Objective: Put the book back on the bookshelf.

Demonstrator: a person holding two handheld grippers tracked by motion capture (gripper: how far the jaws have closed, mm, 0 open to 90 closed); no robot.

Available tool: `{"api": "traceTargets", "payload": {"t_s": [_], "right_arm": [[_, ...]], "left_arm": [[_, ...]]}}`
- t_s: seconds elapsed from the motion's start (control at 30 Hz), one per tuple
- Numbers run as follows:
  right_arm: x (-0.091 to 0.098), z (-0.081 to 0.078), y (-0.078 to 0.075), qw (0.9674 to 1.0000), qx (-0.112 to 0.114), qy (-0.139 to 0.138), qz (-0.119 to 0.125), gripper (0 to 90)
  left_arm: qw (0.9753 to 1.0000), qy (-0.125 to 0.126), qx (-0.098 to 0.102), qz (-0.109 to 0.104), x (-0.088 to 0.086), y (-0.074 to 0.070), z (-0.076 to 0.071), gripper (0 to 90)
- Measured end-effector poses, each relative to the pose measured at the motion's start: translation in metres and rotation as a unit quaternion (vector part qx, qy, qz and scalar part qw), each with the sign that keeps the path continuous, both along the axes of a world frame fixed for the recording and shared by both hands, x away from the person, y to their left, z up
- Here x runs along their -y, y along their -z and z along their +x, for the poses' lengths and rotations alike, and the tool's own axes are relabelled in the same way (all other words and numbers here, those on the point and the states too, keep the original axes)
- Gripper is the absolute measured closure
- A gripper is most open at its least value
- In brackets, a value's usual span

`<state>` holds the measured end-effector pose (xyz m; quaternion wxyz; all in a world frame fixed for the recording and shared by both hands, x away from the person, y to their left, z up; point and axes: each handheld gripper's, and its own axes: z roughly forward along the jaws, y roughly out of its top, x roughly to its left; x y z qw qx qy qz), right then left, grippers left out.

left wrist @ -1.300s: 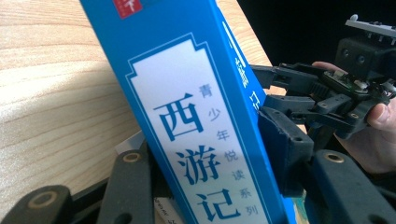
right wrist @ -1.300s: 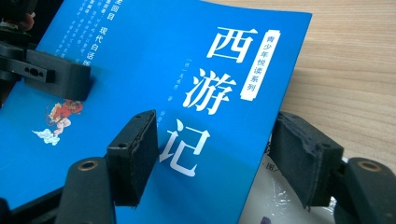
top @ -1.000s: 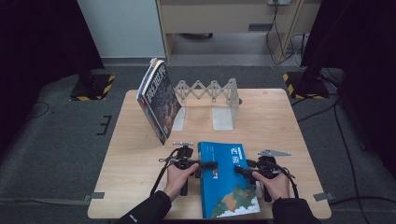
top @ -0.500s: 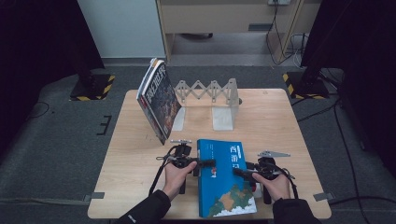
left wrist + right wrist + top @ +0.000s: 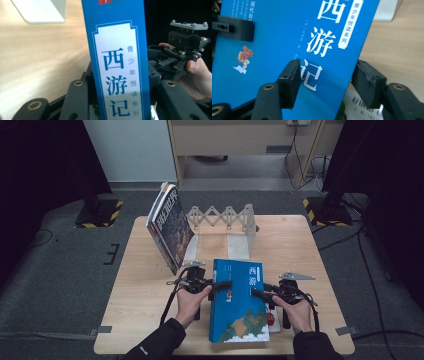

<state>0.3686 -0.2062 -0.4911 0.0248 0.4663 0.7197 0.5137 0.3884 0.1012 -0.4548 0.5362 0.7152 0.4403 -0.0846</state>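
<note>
A thick blue book (image 5: 237, 305) with white Chinese lettering lies near the table's front edge, its left spine side lifted. My left gripper (image 5: 222, 285) is shut on the spine (image 5: 120, 62), with a black pad against each cover, and its jaws have just been closing. My right gripper (image 5: 256, 293) is shut on the book's opposite long edge, one pad on the front cover (image 5: 287, 50) and one under it. Its jaws have just been closing on the book too. The left gripper view shows the right gripper (image 5: 185, 50) in a hand beyond the book.
A dark-covered book (image 5: 170, 227) stands tilted at the back left against a white folding book rack (image 5: 225, 215) with upright plates (image 5: 240, 245). Under the blue book's right side lies a printed sheet or booklet (image 5: 272, 320). Bare wooden tabletop (image 5: 300, 250) spreads to the right.
My left hand has risen and taken the book's spine side up with it. The right gripper's jaws have come in onto the book's right edge.
</note>
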Motion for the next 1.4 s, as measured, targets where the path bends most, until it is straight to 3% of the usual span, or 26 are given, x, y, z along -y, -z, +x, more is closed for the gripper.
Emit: {"api": "traceTargets", "payload": {"t_s": [0.23, 0.47, 0.6, 0.67, 0.83, 0.93, 1.03, 1.1, 1.23, 1.4], "right_arm": [[0.000, 0.007, -0.011, 0.9971, 0.052, 0.032, 0.046, 46.9], [-0.001, 0.002, -0.011, 0.9953, 0.074, 0.035, 0.052, 49.1], [0.001, 0.000, -0.010, 0.9947, 0.072, 0.038, 0.064, 51.8], [0.000, -0.001, -0.009, 0.9942, 0.073, 0.039, 0.068, 52.2], [0.001, 0.001, -0.006, 0.9953, 0.067, 0.036, 0.060, 52.2], [0.001, 0.001, -0.005, 0.9958, 0.067, 0.034, 0.052, 51.4], [0.003, 0.002, -0.002, 0.9970, 0.057, 0.027, 0.045, 47.9], [0.002, 0.002, 0.003, 0.9982, 0.034, 0.012, 0.048, 41.0], [0.000, 0.001, 0.010, 0.9991, 0.016, 0.000, 0.039, 34.2], [-0.009, 0.001, 0.015, 0.9992, 0.004, -0.014, 0.036, 34.3]], "left_arm": [[0.9979, -0.001, 0.065, 0.003, 0.000, -0.016, 0.000, 59.3], [0.9967, -0.008, 0.080, 0.005, 0.001, -0.012, -0.006, 57.9], [0.9964, -0.011, 0.083, 0.016, 0.003, -0.008, -0.005, 54.1], [0.9970, -0.015, 0.075, 0.015, 0.003, -0.004, -0.003, 53.6], [0.9981, -0.009, 0.061, 0.004, 0.001, 0.000, 0.000, 57.3], [0.9980, -0.005, 0.063, 0.011, 0.001, -0.002, 0.000, 57.8], [0.9980, 0.003, 0.062, 0.008, 0.001, -0.003, 0.000, 58.2], [0.9982, 0.000, 0.059, 0.013, 0.001, -0.002, 0.000, 58.1], [0.9987, -0.004, 0.050, 0.008, -0.002, 0.001, 0.001, 58.0], [0.9986, -0.006, 0.051, 0.008, -0.001, 0.000, 0.000, 58.1]]}}
